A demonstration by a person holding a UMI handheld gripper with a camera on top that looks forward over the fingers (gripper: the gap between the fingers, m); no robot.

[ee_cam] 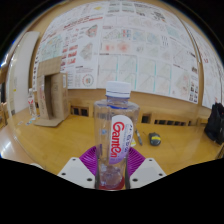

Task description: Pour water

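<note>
Lab or workshop: wall of printed sheets [120, 40], wooden table [55, 140], cardboard box [50, 100]

Your background: wood table [45, 145] fills the lower frame. Cardboard box [48, 95] stands at left on the table, open side toward the middle. Small yellow-and-dark object [154, 139] sits right of centre on the table; can't tell what it is. Dark bag-like thing [214, 122] at far right. Wall [120, 45] across the top is covered in printed sheets in a grid. Bench or ledge [170, 118] runs along the wall at right.
</note>
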